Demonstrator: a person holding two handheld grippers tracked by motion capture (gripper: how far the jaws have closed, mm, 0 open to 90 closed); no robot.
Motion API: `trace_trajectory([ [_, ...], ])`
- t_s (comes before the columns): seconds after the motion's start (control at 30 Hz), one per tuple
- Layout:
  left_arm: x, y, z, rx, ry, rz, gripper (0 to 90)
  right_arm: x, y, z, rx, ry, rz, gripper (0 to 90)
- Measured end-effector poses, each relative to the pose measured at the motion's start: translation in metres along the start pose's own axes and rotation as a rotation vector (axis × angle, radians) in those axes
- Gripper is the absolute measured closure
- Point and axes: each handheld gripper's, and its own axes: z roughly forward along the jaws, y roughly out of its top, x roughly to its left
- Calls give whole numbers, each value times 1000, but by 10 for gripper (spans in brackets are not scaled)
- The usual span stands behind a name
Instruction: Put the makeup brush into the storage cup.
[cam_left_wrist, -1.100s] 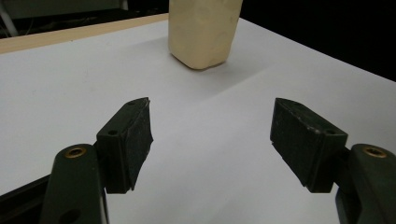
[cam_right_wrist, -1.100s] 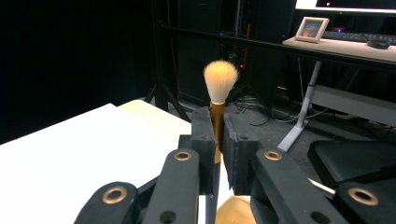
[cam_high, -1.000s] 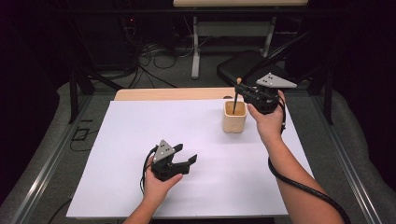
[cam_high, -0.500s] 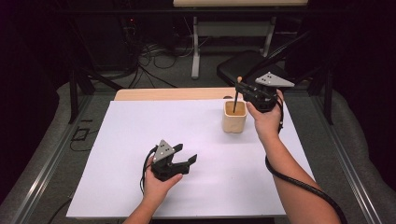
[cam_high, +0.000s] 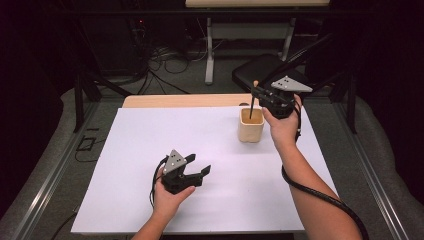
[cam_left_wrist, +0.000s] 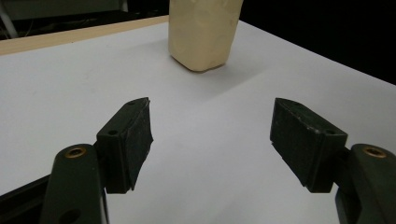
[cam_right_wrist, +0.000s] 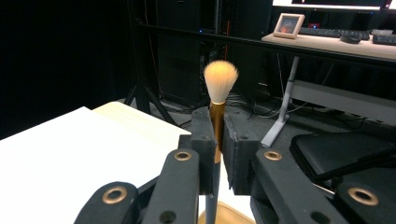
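I've got the right gripper (cam_high: 256, 94) clamped on a makeup brush (cam_right_wrist: 219, 93), jaws pinched tight on the gold part just under the bristles. Brush stands upright, bristles up, dark handle pointing down into the cup (cam_high: 250, 126). In the right gripper view the handle (cam_right_wrist: 211, 205) drops toward the cup rim (cam_right_wrist: 229, 215) at the bottom edge; can't tell if the tip touches the inside. Cup sits on the white sheet (cam_high: 150, 150) twd the far right of the table, right hand just beside it.

Left gripper (cam_high: 197, 172) rests low on the sheet near the front, well apart from the cup, jaws spread wide w/ nothing btwn them. In the left gripper view both pads (cam_left_wrist: 135, 135) hang over bare white sheet, and the cup (cam_left_wrist: 204, 32) stands farther ahead, btwn the two jaws' lines.
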Motion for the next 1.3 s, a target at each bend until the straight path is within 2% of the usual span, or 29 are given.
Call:
trace_trajectory([
  [0.43,0,0,0,-1,0,0,296,-4,-7,2,17,-18,4,833],
  [1.3,0,-1,1,2,-2,2,297,-10,-34,12,62,-40,24,834],
])
